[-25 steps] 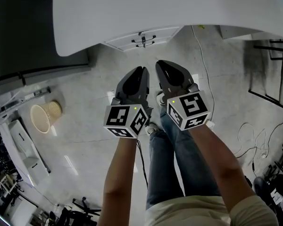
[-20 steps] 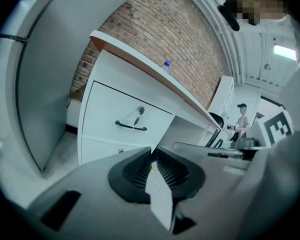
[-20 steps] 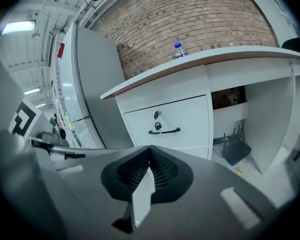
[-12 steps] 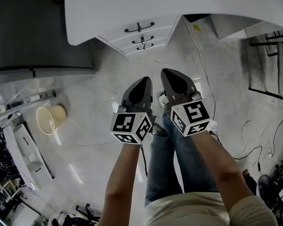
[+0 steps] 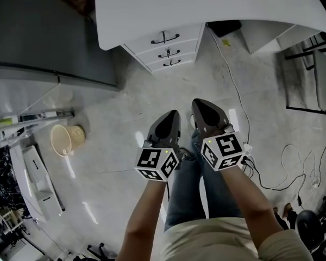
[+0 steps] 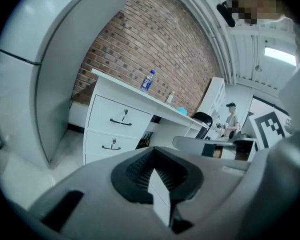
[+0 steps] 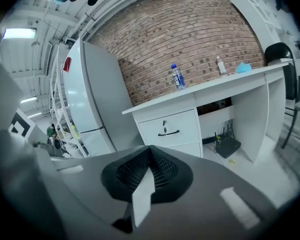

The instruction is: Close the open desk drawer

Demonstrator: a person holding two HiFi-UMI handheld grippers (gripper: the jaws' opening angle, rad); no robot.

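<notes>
The left gripper (image 5: pixel 171 115) and right gripper (image 5: pixel 202 103) are both closed on nothing; the desk drawers (image 5: pixel 165 50) lie well ahead, slightly leftward, nearer the left gripper, fronts seemingly flush.

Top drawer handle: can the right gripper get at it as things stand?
Likely not without stepping in: the right gripper sits shut over the floor, well short of the top drawer handle. Nothing stands between them, so the path itself looks free.
</notes>
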